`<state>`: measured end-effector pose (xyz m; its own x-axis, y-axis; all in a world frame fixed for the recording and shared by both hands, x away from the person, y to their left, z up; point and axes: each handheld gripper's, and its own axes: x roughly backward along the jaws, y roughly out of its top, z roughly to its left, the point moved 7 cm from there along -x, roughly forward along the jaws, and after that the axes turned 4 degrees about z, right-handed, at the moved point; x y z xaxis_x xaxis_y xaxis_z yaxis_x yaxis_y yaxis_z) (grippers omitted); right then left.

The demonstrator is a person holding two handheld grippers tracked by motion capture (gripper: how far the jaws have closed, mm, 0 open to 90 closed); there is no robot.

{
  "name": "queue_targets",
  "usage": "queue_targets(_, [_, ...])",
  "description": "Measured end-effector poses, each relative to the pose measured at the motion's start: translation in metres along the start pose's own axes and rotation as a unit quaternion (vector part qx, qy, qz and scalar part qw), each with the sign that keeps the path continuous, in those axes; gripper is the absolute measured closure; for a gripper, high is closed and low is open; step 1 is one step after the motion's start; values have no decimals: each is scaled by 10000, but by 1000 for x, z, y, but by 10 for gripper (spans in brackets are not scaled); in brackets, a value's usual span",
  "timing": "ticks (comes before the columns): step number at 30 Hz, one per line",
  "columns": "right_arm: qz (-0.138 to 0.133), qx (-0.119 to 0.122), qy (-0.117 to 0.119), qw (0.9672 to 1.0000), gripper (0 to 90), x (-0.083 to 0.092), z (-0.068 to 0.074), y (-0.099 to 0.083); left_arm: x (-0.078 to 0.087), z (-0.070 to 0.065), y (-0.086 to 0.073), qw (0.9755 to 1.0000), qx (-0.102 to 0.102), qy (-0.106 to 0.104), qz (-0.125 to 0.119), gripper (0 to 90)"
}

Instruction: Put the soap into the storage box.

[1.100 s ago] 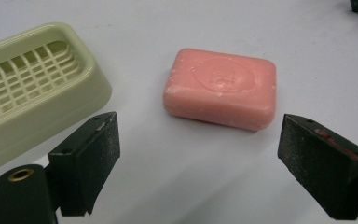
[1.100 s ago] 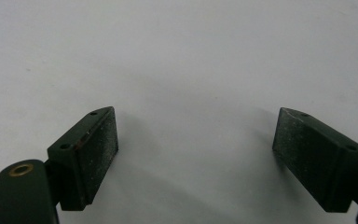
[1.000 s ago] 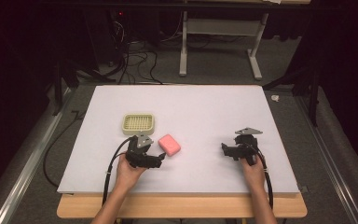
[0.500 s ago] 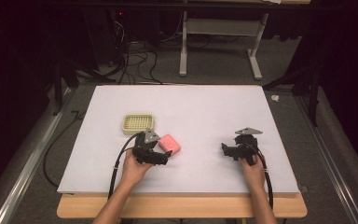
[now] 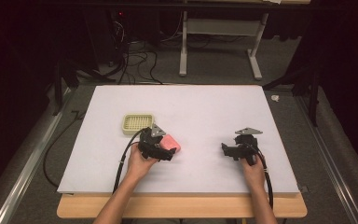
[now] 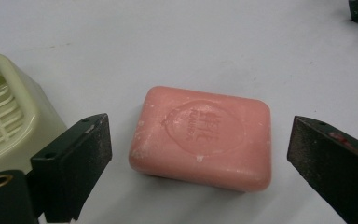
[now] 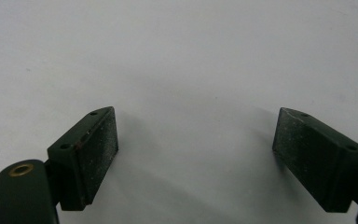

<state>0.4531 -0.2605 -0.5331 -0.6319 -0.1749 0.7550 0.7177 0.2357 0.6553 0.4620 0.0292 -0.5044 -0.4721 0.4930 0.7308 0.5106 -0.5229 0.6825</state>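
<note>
Each hand-held gripper, the left and the right, is a black, blocky body with a grey three-cornered plate on top and a black cable trailing toward the near edge. Their flat black jaws show small screw holes, dusty pads and a brass-ringed hole at the base. The forearms are bare, with no sleeves.

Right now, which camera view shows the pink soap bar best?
The left gripper view: the soap bar lies flat on the table, between the open jaws and untouched, its stamped top readable. The high view shows the bar as a small pink patch, partly behind the left gripper.
</note>
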Motion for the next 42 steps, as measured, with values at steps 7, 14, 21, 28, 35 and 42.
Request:
queue_targets(7, [-1,-1,3,10000,146,0,0,0,-14,1,3,9999,-18,-81,124,45])
queue_targets(14, [0,-5,3,10000,146,0,0,0,-25,0,-2,9994,-7,-159,316,33])
queue_targets(21, [-1,3,3,10000,146,0,0,0,-33,0,-6,9988,-34,-144,457,39])
queue_targets(28, [-1,0,4,10000,147,0,0,0,-34,-1,-6,9990,-65,-144,420,64])
queue_targets(35, [-2,3,1,10000,146,0,0,0,-32,-1,-6,9988,-241,-184,391,128])
queue_targets(42, [-2,3,2,10000,146,0,0,0,-32,-1,-6,9988,-242,-189,393,134])
